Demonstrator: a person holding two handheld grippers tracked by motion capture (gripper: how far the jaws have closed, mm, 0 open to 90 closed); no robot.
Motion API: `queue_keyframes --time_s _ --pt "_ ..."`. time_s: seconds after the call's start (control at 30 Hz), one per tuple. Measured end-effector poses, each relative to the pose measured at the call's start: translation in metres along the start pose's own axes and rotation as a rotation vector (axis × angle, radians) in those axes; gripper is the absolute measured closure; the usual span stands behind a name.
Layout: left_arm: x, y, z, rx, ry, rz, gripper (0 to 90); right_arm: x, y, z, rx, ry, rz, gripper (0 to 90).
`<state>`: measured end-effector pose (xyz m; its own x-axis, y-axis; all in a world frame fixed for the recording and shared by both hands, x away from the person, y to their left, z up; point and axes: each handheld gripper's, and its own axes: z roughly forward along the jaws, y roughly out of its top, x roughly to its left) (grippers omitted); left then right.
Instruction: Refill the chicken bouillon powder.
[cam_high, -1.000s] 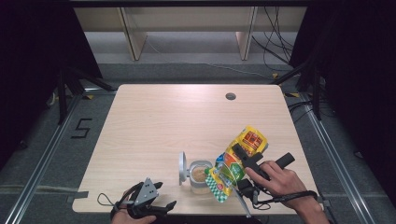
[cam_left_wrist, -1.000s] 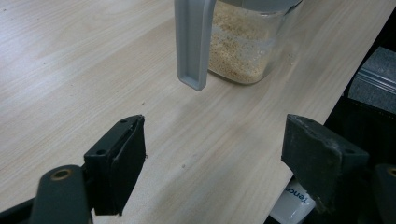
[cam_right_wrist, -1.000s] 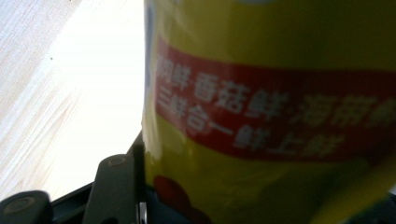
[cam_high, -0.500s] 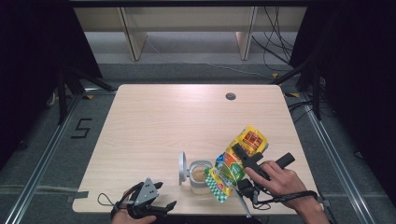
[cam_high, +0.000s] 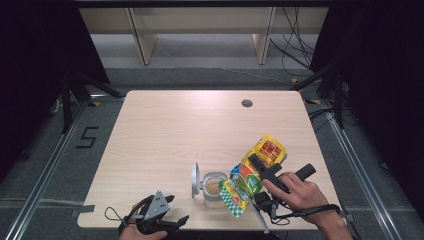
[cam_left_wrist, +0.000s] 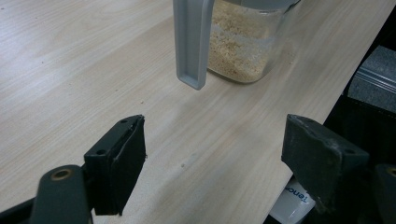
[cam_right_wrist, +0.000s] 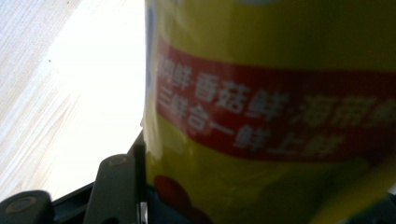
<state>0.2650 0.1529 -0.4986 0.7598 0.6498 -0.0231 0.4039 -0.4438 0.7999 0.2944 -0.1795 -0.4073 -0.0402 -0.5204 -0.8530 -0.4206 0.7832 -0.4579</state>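
Note:
A clear jar (cam_high: 214, 188) of beige granules stands near the table's front edge, its grey lid (cam_high: 195, 180) flipped open to the left. My right gripper (cam_high: 262, 167) is shut on a yellow snack-style bag (cam_high: 256, 170), which tilts down-left with its low corner at the jar's mouth. In the right gripper view the bag (cam_right_wrist: 271, 112) with its red band sits against my left finger (cam_right_wrist: 116, 186). My left gripper (cam_high: 156, 219) hovers open at the front edge, left of the jar. Its view looks at the jar (cam_left_wrist: 240, 51) and lid flap (cam_left_wrist: 191, 42) between wide jaws (cam_left_wrist: 212, 163).
The wooden table (cam_high: 175, 130) has a round cable hole (cam_high: 246, 103) at the back right. Shelf legs (cam_high: 142, 35) stand beyond the far edge. A "5" marking (cam_high: 86, 137) lies on the floor to the left. Cables trail from both grippers.

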Motion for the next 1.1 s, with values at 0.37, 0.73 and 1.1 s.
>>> queue_keyframes --time_s 0.37,0.73,1.1 --pt "0.0003 0.0001 -0.0003 0.002 0.001 0.002 21.3 0.0002 -0.002 -0.0008 0.011 -0.01 -0.001 46.5" --pt "-0.0003 0.0003 -0.0005 0.002 -0.001 0.001 21.3 0.0002 -0.0016 -0.0009 0.009 -0.011 -0.003 46.9" --pt "-0.0002 0.0003 -0.0006 0.001 -0.002 0.0 21.3 0.0006 -0.0009 -0.0004 0.01 0.0 -0.006 47.1"
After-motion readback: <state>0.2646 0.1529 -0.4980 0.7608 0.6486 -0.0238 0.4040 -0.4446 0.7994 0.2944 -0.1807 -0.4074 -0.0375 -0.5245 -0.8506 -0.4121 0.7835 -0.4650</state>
